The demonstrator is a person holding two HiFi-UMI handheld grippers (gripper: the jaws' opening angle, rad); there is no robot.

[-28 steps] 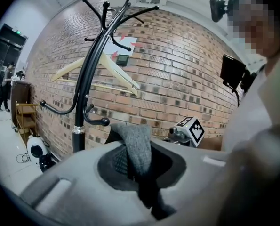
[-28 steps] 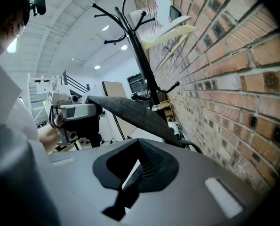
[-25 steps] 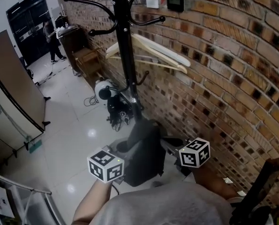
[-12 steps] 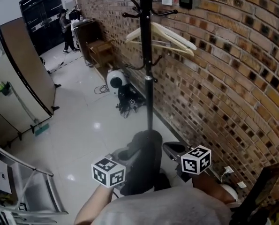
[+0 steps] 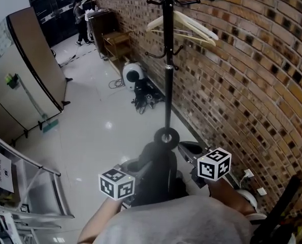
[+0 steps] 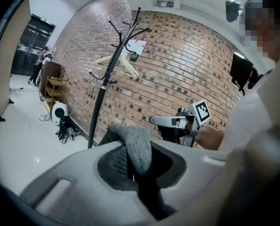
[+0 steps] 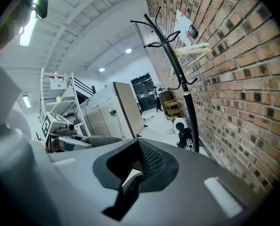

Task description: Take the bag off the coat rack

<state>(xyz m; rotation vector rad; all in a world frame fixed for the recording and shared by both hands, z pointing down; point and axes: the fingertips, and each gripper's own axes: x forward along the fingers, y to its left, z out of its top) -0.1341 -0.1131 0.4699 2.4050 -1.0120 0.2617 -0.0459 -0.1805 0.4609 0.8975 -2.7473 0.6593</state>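
The dark grey bag (image 5: 158,174) hangs free of the black coat rack (image 5: 167,75), close to my body between both grippers. My left gripper (image 5: 139,168) is shut on the bag's grey fabric strap (image 6: 137,147), which folds over between its jaws (image 6: 132,166). My right gripper (image 5: 190,149) is just right of the bag, apart from it. In the right gripper view a thin sliver of floor shows between its pads (image 7: 130,173) and nothing is in them. The rack's round base (image 5: 166,136) is just beyond the bag.
A wooden hanger (image 5: 183,27) hangs on the rack against the brick wall (image 5: 252,85). A round white appliance (image 5: 132,75) and tangled cables lie by the wall. A brown partition (image 5: 36,65) and a metal shelf frame (image 5: 29,187) stand left. A person (image 5: 82,14) is far off.
The coat rack now appears farther away and more fully in view, as I have backed off from it. The bag stays in my left gripper, close to my body.
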